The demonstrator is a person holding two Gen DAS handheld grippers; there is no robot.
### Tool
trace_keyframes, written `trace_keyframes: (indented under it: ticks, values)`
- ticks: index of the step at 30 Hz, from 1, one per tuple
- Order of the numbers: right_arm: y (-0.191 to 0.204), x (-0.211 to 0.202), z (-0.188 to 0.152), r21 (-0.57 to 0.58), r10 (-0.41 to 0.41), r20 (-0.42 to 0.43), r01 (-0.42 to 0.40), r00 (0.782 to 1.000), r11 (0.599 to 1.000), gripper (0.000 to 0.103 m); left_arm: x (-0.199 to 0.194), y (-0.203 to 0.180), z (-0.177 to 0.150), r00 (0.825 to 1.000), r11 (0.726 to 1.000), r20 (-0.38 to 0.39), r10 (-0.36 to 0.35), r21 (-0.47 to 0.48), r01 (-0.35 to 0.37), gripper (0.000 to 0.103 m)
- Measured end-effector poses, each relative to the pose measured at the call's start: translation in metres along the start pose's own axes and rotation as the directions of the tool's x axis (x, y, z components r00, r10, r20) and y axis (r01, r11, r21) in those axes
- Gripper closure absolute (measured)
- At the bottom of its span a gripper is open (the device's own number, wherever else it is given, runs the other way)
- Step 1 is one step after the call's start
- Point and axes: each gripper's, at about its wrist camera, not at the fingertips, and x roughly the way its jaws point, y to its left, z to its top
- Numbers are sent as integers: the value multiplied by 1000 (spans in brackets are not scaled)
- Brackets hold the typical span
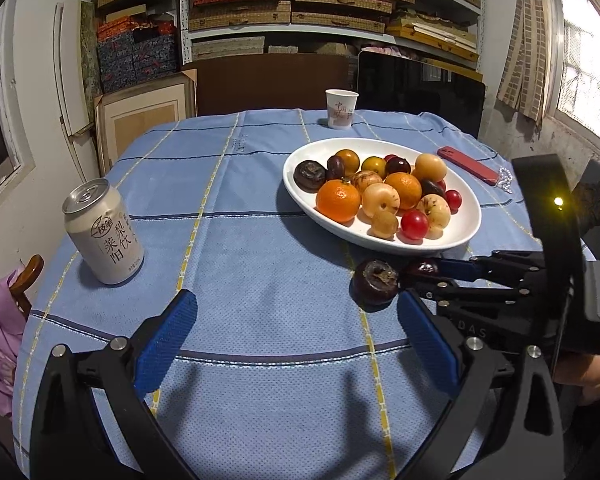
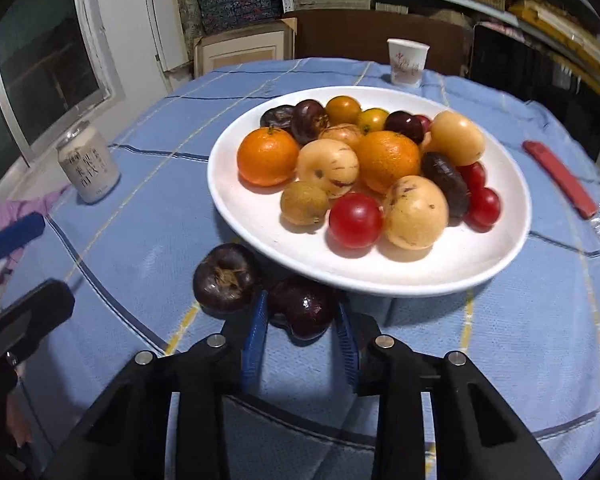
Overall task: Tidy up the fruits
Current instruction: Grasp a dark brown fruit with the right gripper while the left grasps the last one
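Observation:
A white oval plate [image 1: 452, 236] [image 2: 440, 276] holds several fruits: oranges [image 2: 267, 156], yellow-tan fruits, red cherry tomatoes [image 2: 355, 220] and dark purple ones. Two dark purple fruits lie on the blue cloth just in front of the plate. My right gripper [image 2: 301, 305] [image 1: 420, 276] has its blue pads against both sides of the right-hand dark purple fruit [image 2: 304, 300] [image 1: 423, 267], which rests on the cloth. The other dark purple fruit [image 1: 375, 282] [image 2: 226, 276] lies free beside it, stem scar up. My left gripper [image 1: 296, 300] hovers open over bare cloth, holding nothing.
A drink can [image 1: 104, 232] stands at the left of the table and a paper cup [image 1: 341, 109] at the far edge. A red phone [image 1: 470, 164] lies right of the plate. A chair with purple cloth [image 1: 0, 328] is at the table's left edge.

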Motion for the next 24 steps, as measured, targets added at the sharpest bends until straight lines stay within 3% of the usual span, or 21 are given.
trace_keyframes:
  ticks: [7,13,24]
  values:
    - [-27,-46,-23,49,-2,82,-2,997,999,69,19,-17,8,999,999,-23,-22,38,23,5]
    - [-49,-68,-43,101,-14,102,4,995,995,69,57,-63,10,996,985,-82,-24,166,37,5]
    - [-50,-70,-50,89,12,123,-23,992,996,68,97,-69,17,989,990,-145,40,140,-19,5]
